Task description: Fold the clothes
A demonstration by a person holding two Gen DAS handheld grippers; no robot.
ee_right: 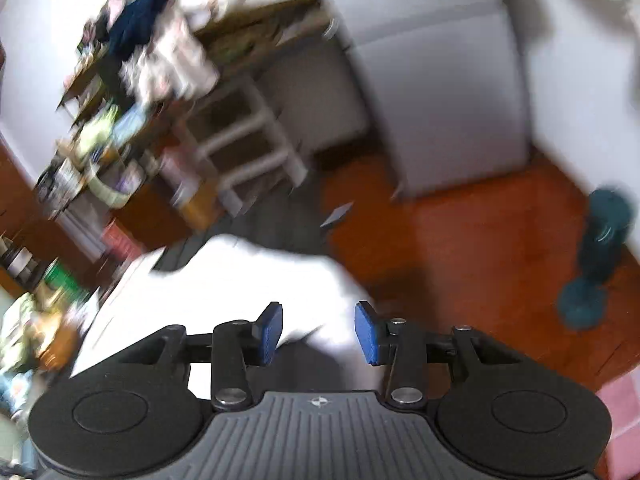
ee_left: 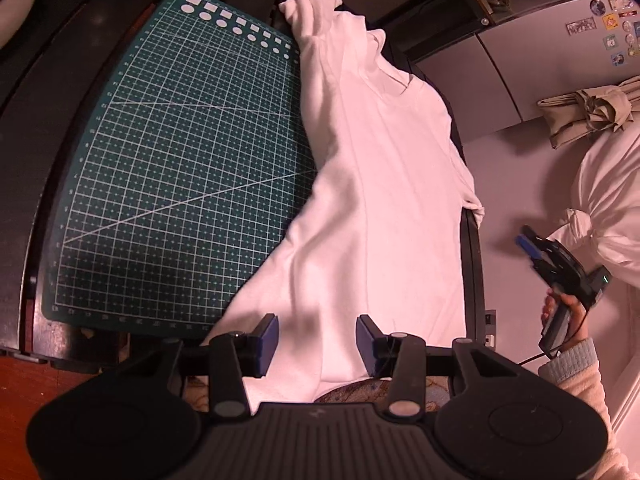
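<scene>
A white garment [ee_left: 376,184] lies spread along the right side of a dark table, partly over a green cutting mat [ee_left: 180,160], with a sleeve bunched at the far end. My left gripper [ee_left: 317,338] is open and empty, just above the garment's near hem. My right gripper [ee_left: 538,252] shows in the left wrist view off the table's right edge, held in a hand. In the blurred right wrist view my right gripper [ee_right: 319,330] is open and empty, with white cloth [ee_right: 256,280] below its fingers.
The table's right edge [ee_left: 474,264] runs beside the garment. A white tied bundle [ee_left: 604,208] sits to the right. A grey cabinet [ee_left: 500,68] stands behind. The right wrist view shows cluttered shelves [ee_right: 132,92], orange floor [ee_right: 480,240] and a teal fan [ee_right: 600,256].
</scene>
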